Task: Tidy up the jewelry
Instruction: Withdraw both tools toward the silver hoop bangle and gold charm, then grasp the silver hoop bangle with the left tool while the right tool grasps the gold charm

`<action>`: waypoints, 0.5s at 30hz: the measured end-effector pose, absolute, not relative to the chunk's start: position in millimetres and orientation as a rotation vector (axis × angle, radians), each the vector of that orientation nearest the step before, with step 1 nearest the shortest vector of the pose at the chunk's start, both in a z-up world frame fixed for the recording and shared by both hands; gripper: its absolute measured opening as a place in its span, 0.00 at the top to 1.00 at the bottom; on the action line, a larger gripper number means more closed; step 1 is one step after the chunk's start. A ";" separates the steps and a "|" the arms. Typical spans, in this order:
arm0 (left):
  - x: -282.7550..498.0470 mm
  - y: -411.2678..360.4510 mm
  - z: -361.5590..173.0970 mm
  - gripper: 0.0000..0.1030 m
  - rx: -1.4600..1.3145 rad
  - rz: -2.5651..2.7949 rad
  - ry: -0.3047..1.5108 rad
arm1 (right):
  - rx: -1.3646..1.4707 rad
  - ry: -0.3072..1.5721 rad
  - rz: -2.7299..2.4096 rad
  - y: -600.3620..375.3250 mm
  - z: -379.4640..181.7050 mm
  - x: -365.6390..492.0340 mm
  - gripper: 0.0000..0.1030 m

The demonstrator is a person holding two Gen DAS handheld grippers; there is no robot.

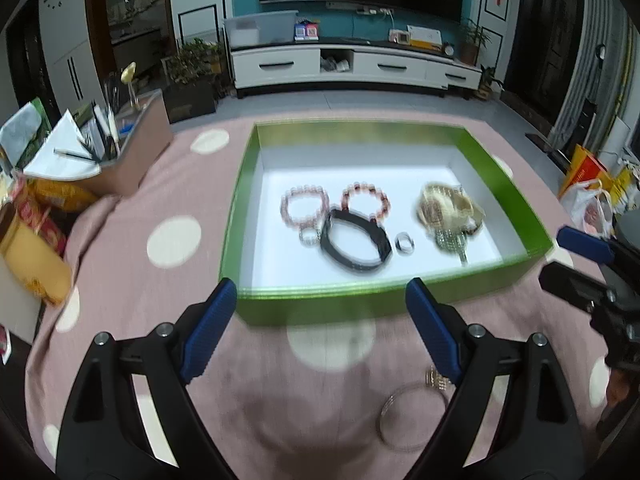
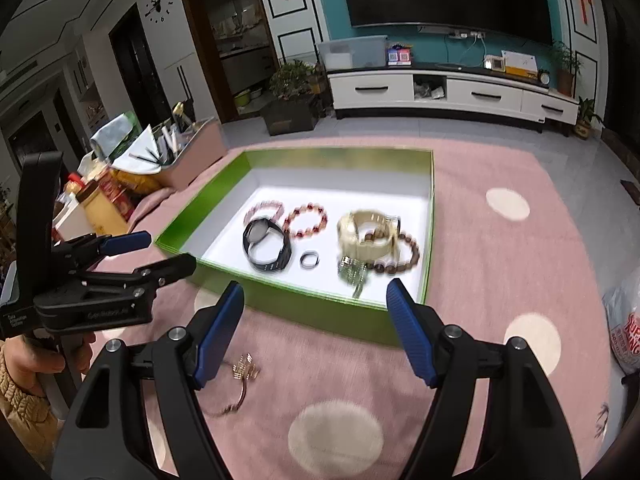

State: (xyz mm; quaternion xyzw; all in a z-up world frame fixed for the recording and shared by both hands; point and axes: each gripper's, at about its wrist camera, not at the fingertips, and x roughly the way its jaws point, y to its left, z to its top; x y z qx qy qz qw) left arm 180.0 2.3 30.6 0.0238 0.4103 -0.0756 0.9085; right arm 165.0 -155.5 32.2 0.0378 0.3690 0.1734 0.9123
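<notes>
left claw (image 1: 320, 304): blue-padded black two-finger gripper, jaws spread wide, nothing between them; hovers over the pink dotted cloth (image 1: 168, 208), just short of the tray's near wall.
right claw (image 2: 316, 308): same make, jaws wide and empty, likewise at the tray's near edge.
thin silver bangle with gold charm (image 2: 240, 380): on the cloth outside the tray, at about 7 o'clock from the right claw; the only piece seen still loose.
green shallow cardboard tray with white floor (image 1: 516, 200): at 12 o'clock from both claws. holds a pale pink bead bracelet (image 1: 304, 204), amber-red bead bracelet (image 1: 366, 200), black wristwatch (image 1: 356, 244), small silver ring (image 1: 404, 242), cream-and-gold heap (image 1: 448, 208) (pieces overlap, blurred).
risk: the bangle lies flat; pads may skid over it or pinch the cloth, and dropping it in could tangle the heap.
</notes>
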 end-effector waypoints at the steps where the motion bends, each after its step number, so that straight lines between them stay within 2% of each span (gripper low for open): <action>1: 174.8 3.4 27.5 0.15 0.048 -0.160 0.852 | 0.079 0.766 0.362 -155.4 30.1 162.0 0.28; 6: 145.5 0.9 2.5 0.15 0.080 -0.199 0.912 | 0.072 0.808 0.399 -148.9 14.3 146.4 0.28; 8: 137.8 -3.6 -7.9 0.19 0.098 -0.217 0.934 | 0.062 0.827 0.426 -141.4 6.0 141.1 0.28; 10: 131.8 -8.1 -17.8 0.30 0.112 -0.236 0.956 | 0.056 0.845 0.453 -135.1 -1.1 139.5 0.28; 15: 124.4 -18.5 -36.4 0.47 0.129 -0.282 0.993 | 0.038 0.867 0.498 -118.4 -16.4 138.6 0.30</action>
